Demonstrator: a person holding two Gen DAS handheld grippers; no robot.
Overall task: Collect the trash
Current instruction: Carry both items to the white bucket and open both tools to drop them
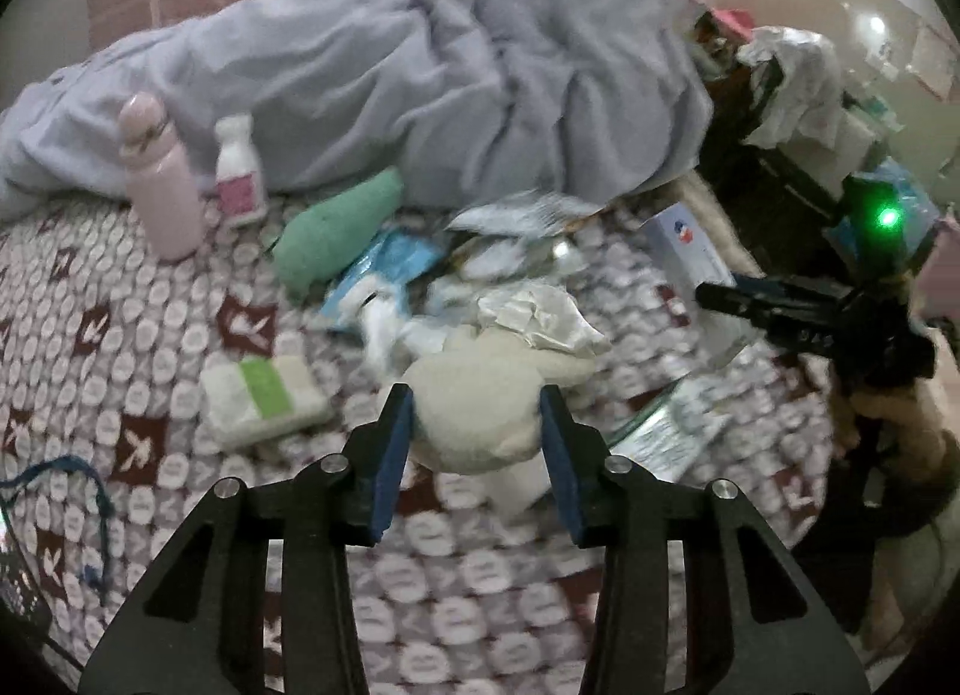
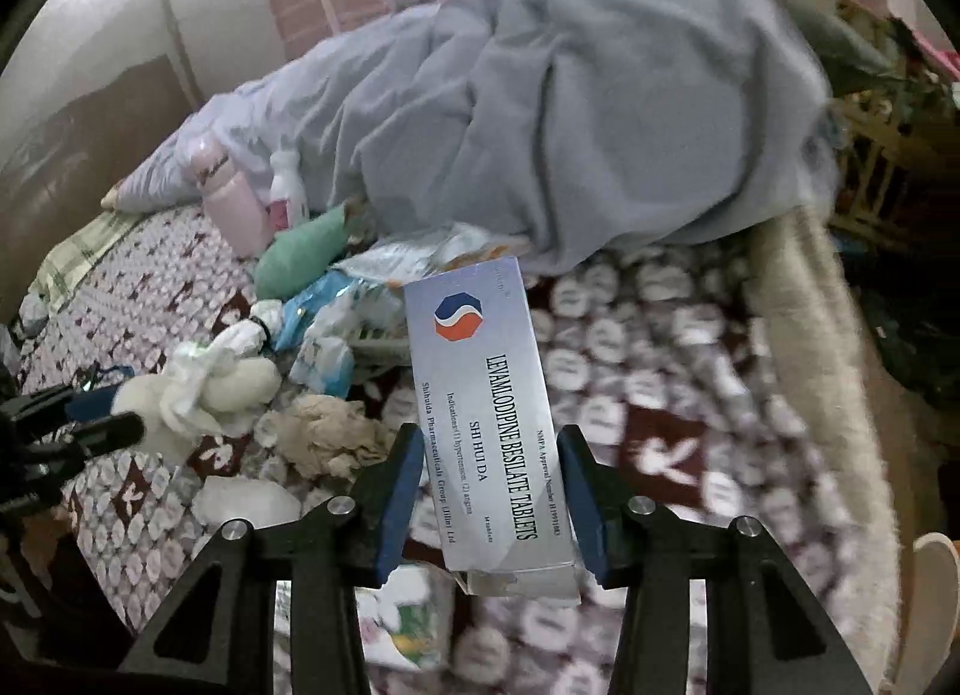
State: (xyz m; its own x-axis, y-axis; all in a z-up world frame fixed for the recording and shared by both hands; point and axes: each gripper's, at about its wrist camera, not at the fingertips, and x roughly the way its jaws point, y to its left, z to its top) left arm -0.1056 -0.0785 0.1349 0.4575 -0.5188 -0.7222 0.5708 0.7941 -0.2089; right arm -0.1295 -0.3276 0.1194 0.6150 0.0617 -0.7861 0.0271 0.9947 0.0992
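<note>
The right tool (image 2: pixel 489 491) pinches the tablet box (image 2: pixel 480 389), lifted off the bed (image 2: pixel 690 335) for binning; the left tool (image 1: pixel 477 458) straddles a cream wad (image 1: pixel 480 413) beside the litter pile, contact unclear.

A white tablet box (image 2: pixel 480 395) with a red-and-blue octagon logo stands lengthwise, its torn lower end ragged. A cream wad (image 1: pixel 480 413) of crumpled tissue sits among the litter pile (image 1: pixel 456 287) of blue and clear wrappers on the patterned bedspread.
</note>
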